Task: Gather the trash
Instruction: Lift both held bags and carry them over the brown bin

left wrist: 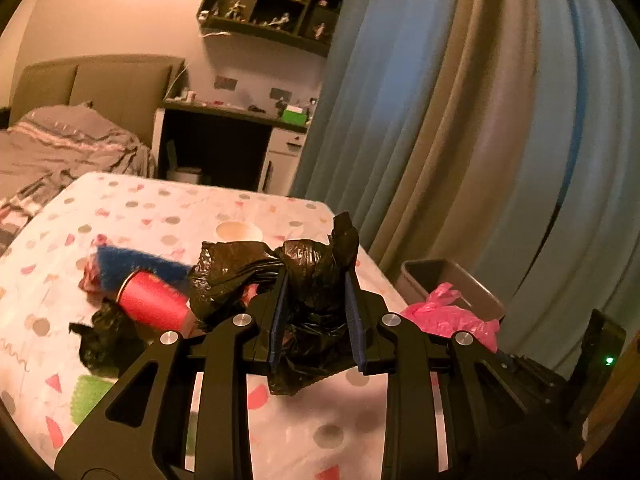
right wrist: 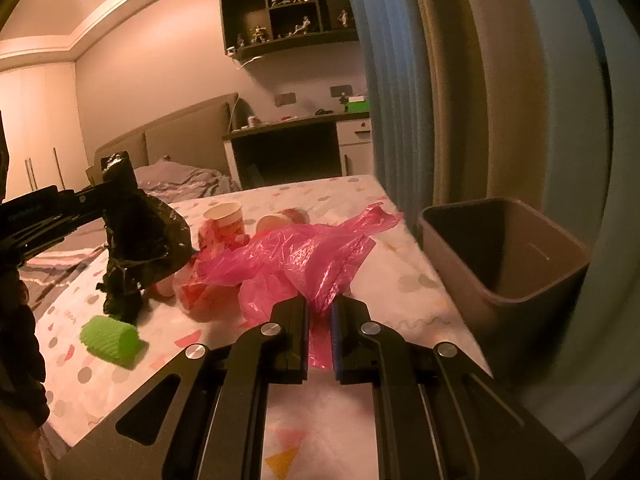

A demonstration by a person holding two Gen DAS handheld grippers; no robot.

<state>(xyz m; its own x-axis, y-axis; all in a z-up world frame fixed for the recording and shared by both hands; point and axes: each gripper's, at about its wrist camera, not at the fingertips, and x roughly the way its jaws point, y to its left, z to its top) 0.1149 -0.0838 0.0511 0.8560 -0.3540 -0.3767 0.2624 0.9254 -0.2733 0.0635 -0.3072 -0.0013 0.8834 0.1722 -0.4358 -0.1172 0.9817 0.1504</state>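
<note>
My left gripper (left wrist: 316,276) is shut on a crumpled black plastic bag (left wrist: 308,280) and holds it above the table; the bag also shows in the right wrist view (right wrist: 140,236). My right gripper (right wrist: 320,304) is shut on a pink plastic bag (right wrist: 296,256), which trails over the table; it also shows in the left wrist view (left wrist: 452,316). A brown trash bin (right wrist: 532,280) stands open beside the table's right edge, also in the left wrist view (left wrist: 448,276).
On the dotted tablecloth (left wrist: 132,208) lie a red paper cup (left wrist: 156,300), a blue sponge (left wrist: 140,260), a small black bag (left wrist: 108,336), a green roll (right wrist: 112,338) and an upright paper cup (right wrist: 224,216). Curtains hang at right; a bed and desk stand behind.
</note>
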